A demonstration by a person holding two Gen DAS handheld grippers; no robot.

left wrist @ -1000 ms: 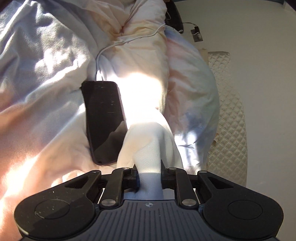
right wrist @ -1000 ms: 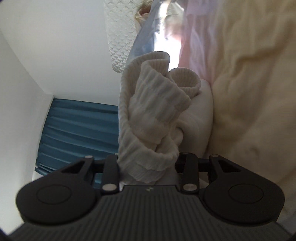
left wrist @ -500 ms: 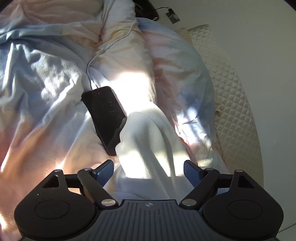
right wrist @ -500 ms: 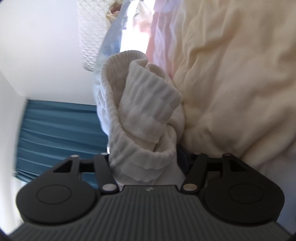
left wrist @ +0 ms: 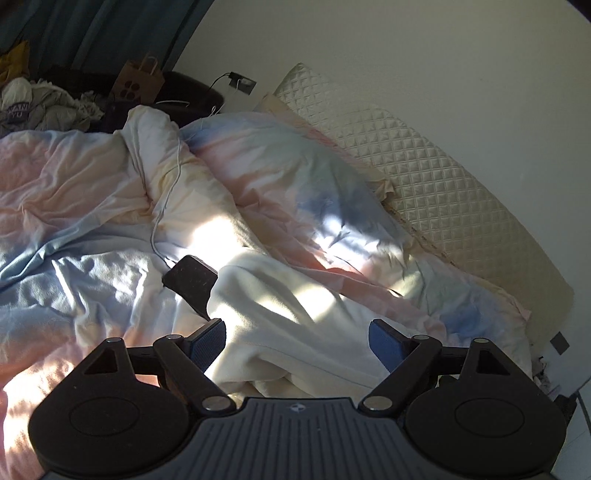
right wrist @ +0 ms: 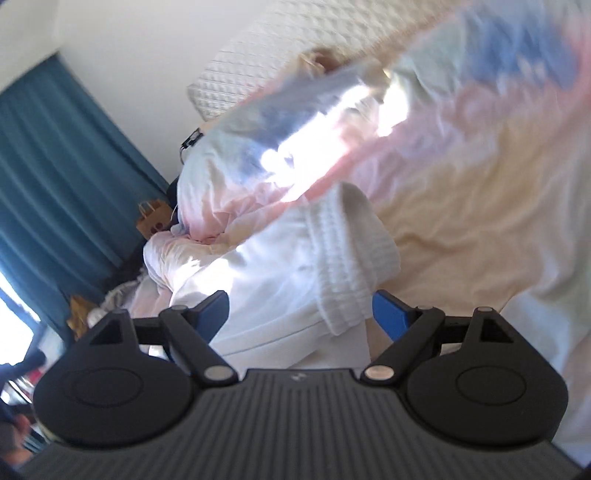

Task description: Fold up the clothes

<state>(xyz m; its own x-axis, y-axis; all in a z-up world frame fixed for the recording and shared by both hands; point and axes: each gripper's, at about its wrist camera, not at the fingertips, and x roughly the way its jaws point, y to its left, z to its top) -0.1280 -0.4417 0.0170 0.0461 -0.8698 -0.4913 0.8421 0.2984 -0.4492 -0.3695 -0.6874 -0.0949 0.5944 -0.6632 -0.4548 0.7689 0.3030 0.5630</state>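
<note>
The left tongs (left wrist: pixel 297 341) stand wide apart and hold nothing. The white garment (left wrist: pixel 295 314) lies on the bed below them, and their blue pads (left wrist: pixel 208 341) do not touch it. The garment rests in a loose heap on the pastel duvet (left wrist: pixel 92 206), with sunlight falling across its middle. Its left edge covers a part of a black phone (left wrist: pixel 190 278), which lies on the duvet just beside it. A thin white cable (left wrist: pixel 166 199) runs from the phone up across the duvet. Right of the garment lies a pillow (left wrist: pixel 295 177) in the same pastel colours, and behind it a quilted cream cushion (left wrist: pixel 424 177) leans at the white wall (left wrist: pixel 406 55). Far at the back left there is a brown paper bag (left wrist: pixel 138 83) and a pile of clothes (left wrist: pixel 40 103) in front of a blue curtain (left wrist: pixel 92 33).

The right tongs (right wrist: pixel 301 317) are opening at this moment and their pads press on nothing. In the right wrist view, which is blurred, the ribbed cuff (right wrist: pixel 354 254) of the garment lies on the duvet, seen between the two fingers but apart from both. The garment (right wrist: pixel 266 280) spreads to the left from this cuff. The curtain (right wrist: pixel 55 166) shows at the left side of this view.
</note>
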